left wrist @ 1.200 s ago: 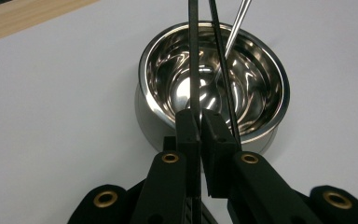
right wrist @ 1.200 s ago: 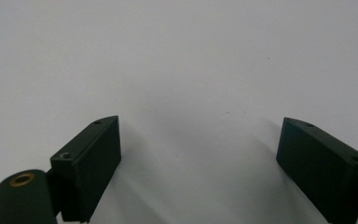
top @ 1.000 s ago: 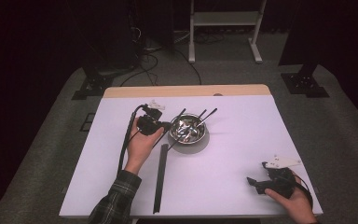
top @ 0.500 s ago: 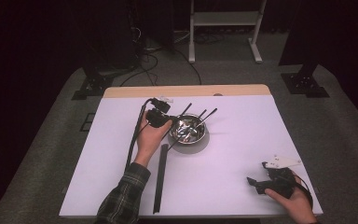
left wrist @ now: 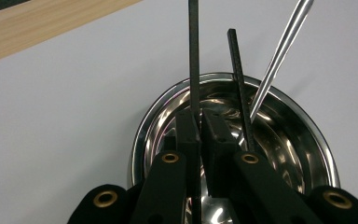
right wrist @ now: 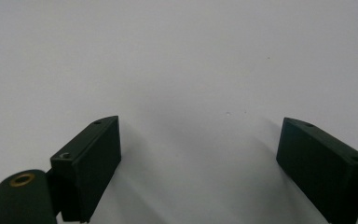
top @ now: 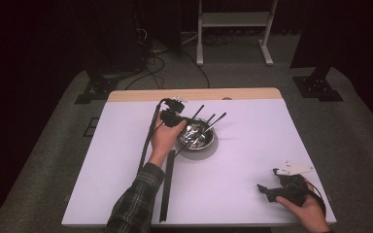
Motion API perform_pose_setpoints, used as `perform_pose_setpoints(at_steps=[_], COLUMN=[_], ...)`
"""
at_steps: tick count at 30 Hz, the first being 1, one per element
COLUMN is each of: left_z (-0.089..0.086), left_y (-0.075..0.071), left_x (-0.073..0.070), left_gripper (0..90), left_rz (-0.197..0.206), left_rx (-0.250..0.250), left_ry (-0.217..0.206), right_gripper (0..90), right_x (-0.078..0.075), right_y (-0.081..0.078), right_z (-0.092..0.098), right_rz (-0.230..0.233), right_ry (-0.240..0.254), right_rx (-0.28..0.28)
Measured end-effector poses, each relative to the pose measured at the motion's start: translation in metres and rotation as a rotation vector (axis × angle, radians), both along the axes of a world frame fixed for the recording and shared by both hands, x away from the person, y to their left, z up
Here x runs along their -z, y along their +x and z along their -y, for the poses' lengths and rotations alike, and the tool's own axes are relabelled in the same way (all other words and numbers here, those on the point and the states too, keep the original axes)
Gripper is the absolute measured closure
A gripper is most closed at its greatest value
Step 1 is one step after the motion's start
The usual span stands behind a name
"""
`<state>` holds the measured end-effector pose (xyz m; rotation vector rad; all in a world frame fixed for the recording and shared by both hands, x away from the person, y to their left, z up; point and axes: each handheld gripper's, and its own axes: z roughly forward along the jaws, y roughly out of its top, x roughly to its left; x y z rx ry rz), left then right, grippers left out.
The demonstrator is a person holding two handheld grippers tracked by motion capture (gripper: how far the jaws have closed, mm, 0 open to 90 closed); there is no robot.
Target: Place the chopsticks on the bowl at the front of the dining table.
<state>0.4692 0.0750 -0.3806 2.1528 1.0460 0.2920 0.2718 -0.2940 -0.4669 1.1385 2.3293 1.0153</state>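
Left fingers [left wrist: 187, 128]: pinching a thin black stick [left wrist: 194, 56] over the steel bowl [left wrist: 307, 135].
Left hand [top: 164, 137]: reaching forward beside the bowl.
Right gripper [right wrist: 200, 149]: lying low near the table [top: 252, 194] corner, jaws gaping wide, holding nothing.

L gripper [left wrist: 200, 123] clamped tight; R gripper [right wrist: 200, 154] jaws wide apart.

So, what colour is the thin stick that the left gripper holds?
Black. The thin stick shows best in the left gripper view, pinched above the bowl.

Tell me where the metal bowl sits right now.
In the high view the metal bowl sits on the white table, slightly left of centre, just right of the left claw, with thin utensils leaning over its far rim.
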Motion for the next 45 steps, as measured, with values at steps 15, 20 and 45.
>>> perform_pose_setpoints(at_steps=[15,20,45], left_z=[0.006,0.007,-0.021], left_y=[0.01,0.011,-0.008], left_x=[0.01,0.012,-0.007], left_gripper=[86.6,86.5,34.2], left_rz=[-0.034,-0.041,-0.018], left_rx=[-0.001,0.004,-0.03], left_ry=[0.004,0.006,0.031], right_gripper=[12.0,12.0,12.0], right_x=[0.0,0.0,0.0], right_y=[0.0,0.0,0.0], right_z=[0.0,0.0,0.0], right_rz=[0.0,0.001,0.002], right_ry=[0.0,0.0,-0.002], right_rx=[-0.001,-0.001,-0.001])
